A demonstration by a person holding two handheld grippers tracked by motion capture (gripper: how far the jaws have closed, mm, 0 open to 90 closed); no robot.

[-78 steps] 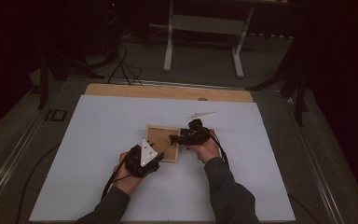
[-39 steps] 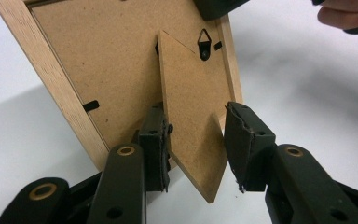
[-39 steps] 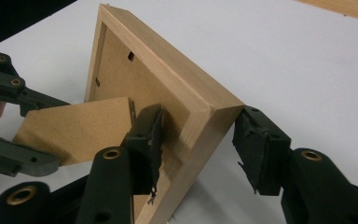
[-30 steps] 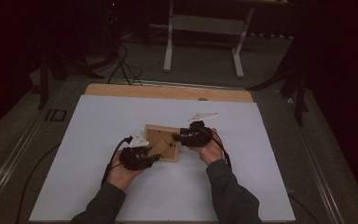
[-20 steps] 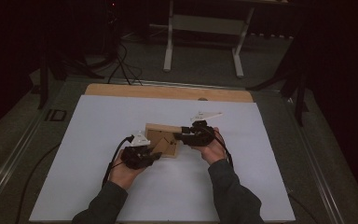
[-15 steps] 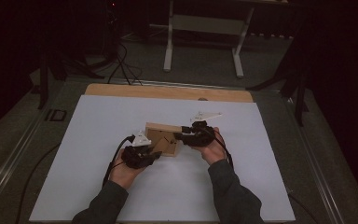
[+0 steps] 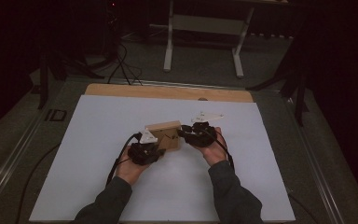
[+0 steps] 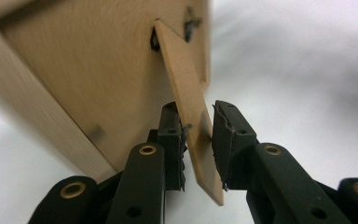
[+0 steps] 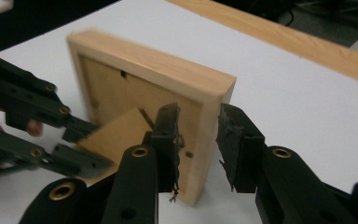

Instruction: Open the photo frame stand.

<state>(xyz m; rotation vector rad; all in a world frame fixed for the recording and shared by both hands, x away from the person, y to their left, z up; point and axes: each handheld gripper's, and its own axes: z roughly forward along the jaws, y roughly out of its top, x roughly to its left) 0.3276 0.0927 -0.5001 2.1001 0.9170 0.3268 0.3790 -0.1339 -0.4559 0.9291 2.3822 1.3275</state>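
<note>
two grippers work on the back of a wooden picture frame

high view: a small wooden picture frame (image 7: 164,134) stands tilted up near the middle of a white table (image 7: 98,140), with a bare wooden strip (image 7: 168,92) along the table's far edge. the left gripper (image 7: 151,148) sits at the frame's near left corner, a hand (image 7: 131,169) behind it. the right gripper (image 7: 182,132) meets the frame's right side, held by the other hand (image 7: 214,150). both sleeves come in from the near edge. a metal stand (image 7: 204,28) rises on the dark floor beyond the table.

left gripper view: the back of the frame (image 8: 88,74) is seen close up, its raised border running down to the left. a thin wooden stand leg (image 8: 189,112) hinges out from the back board and passes down between the two black jaws of the left gripper (image 8: 198,140). the jaws have just been closing with the leg between them; the left pad touches the leg, while a slim gap shows at the right pad, so i cannot tell whether the grip is firm.

right gripper view: the frame (image 9: 158,88) stands on edge on the white table (image 9: 284,93), its back facing the camera. the right gripper (image 9: 198,140) straddles the frame's right border, one jaw against the back board, the other outside the edge with a narrow gap. its jaws have just been closing around that border; they are not yet clamped. at the left, the left gripper (image 9: 81,142) holds its jaws about the tip of the stand leg (image 9: 114,135).
</note>
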